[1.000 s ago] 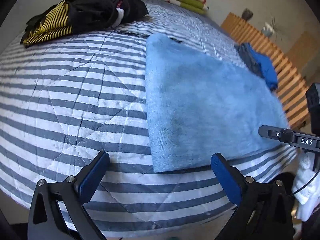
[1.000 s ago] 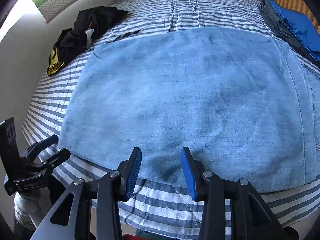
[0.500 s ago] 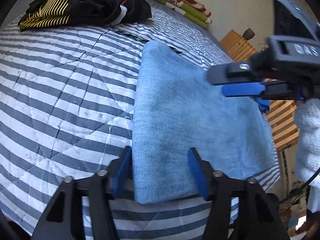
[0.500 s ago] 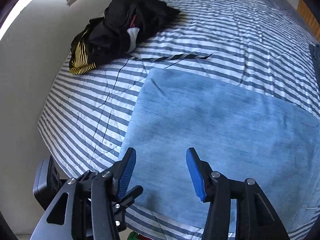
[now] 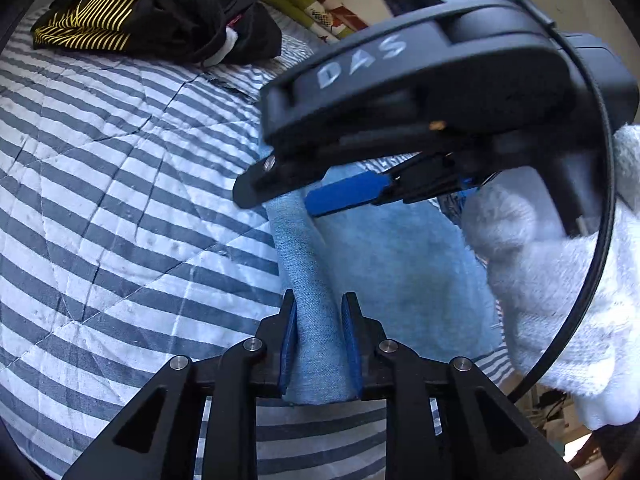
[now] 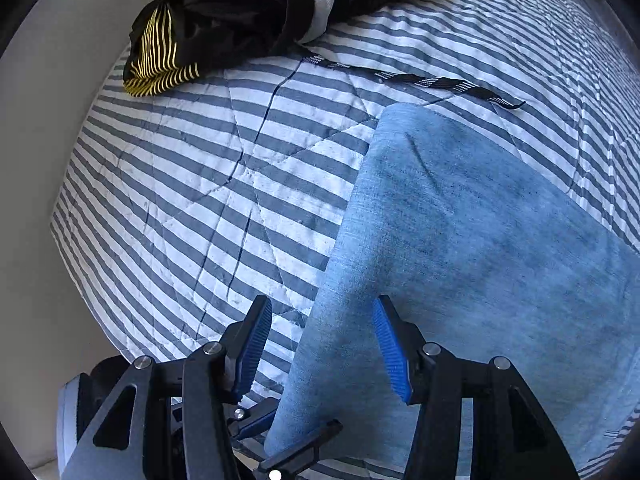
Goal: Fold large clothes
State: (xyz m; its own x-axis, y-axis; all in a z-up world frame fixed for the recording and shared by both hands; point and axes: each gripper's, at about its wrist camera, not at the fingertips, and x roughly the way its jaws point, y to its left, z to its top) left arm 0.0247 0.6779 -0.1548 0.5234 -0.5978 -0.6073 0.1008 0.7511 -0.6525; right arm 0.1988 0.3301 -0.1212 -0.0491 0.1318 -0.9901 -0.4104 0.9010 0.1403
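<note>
A light blue denim garment (image 6: pixel 480 248) lies folded flat on the striped quilt (image 5: pixel 120 200). My left gripper (image 5: pixel 320 344) is at its near corner. The jaws are closing, and both pads press a raised ridge of the denim (image 5: pixel 316 320) between them. My right gripper (image 6: pixel 324 348) points down over the same left edge of the garment. It stands open, with the cloth edge below its gap and neither pad touching. In the left wrist view the right gripper (image 5: pixel 276 200) hangs just above and beyond my left one, held by a white-gloved hand (image 5: pixel 560 300).
A heap of black and yellow-striped clothes (image 6: pixel 240 12) lies at the far left of the bed. A black patterned strap (image 6: pixel 420 78) runs from it toward the garment's far corner. Folded green and red bedding (image 5: pixel 312 12) sits by the wall. The bed's edge drops off at the left.
The left jaws went from wide open to closed on the garment's near corner. The right gripper swept left across the denim to its left edge, above the left gripper, and opened slightly wider.
</note>
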